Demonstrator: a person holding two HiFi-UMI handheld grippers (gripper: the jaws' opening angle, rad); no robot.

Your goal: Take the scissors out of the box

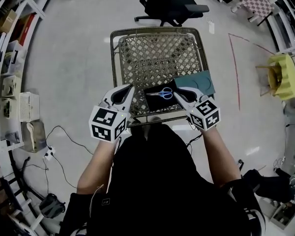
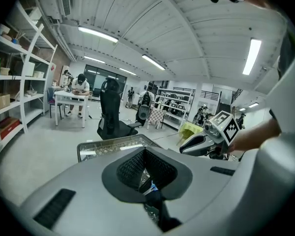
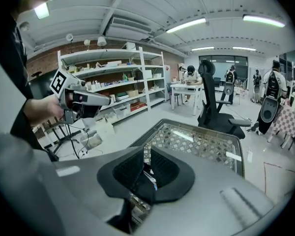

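Observation:
Blue-handled scissors (image 1: pixel 162 93) lie in a shallow black box (image 1: pixel 154 101) at the near edge of a lattice-topped glass table (image 1: pixel 116 58). A teal lid (image 1: pixel 202 82) lies just right of the box. My left gripper (image 1: pixel 129 88) hovers at the box's left side with its pads meeting at the tips and nothing held. On the opposite side my right gripper (image 1: pixel 179 91) points at the scissors' handles, with its jaws a little apart and nothing pressed between them. In the right gripper view the gap (image 3: pixel 146 154) shows table lattice, with the box dark below it.
A black office chair (image 1: pixel 172 4) stands beyond the table. A yellow stool (image 1: pixel 281 75) is at the right, past a red tape line (image 1: pixel 234 68) on the floor. Shelving (image 1: pixel 10 58) runs along the left, with cables (image 1: pixel 64 141) on the floor near my feet.

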